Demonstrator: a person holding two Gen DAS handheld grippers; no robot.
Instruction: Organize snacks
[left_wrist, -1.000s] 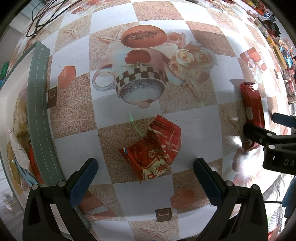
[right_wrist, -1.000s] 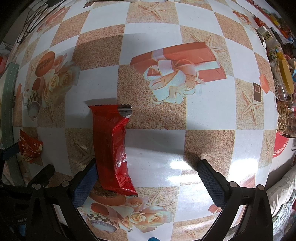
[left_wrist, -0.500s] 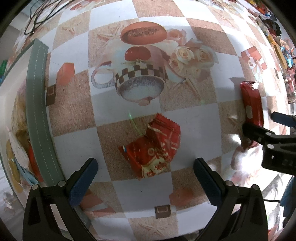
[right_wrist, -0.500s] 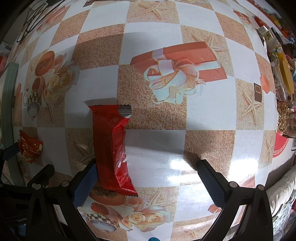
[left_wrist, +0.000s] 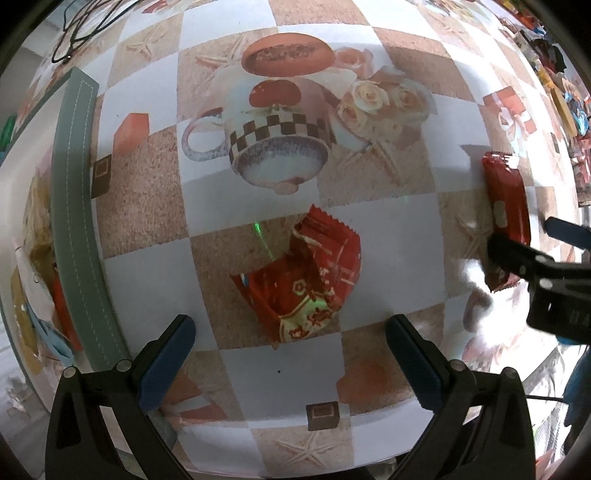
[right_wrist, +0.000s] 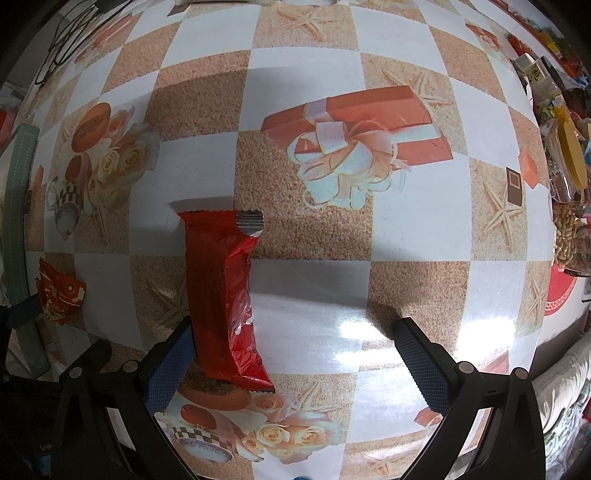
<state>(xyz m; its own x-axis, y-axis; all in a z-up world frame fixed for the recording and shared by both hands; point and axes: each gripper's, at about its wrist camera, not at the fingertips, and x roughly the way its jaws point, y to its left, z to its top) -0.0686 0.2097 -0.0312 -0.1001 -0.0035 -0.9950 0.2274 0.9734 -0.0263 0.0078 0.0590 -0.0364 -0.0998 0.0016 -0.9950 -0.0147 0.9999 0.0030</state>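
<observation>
Two red snacks are lying loose on the table (right_wrist: 424, 240), so most sorting is apparently waiting. The left gripper (left_wrist: 288, 354) is hovering spread wide over the crumpled packet (left_wrist: 306, 280); the right gripper (right_wrist: 295, 365), also spread, is straddling the long wrapper (right_wrist: 221, 291). Some snacks are sitting in the green-rimmed tray (left_wrist: 74, 221).

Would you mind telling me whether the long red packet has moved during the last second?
No. In the right wrist view the long red packet keeps its top edge on the same tablecloth square, beside the printed gift box.
</observation>
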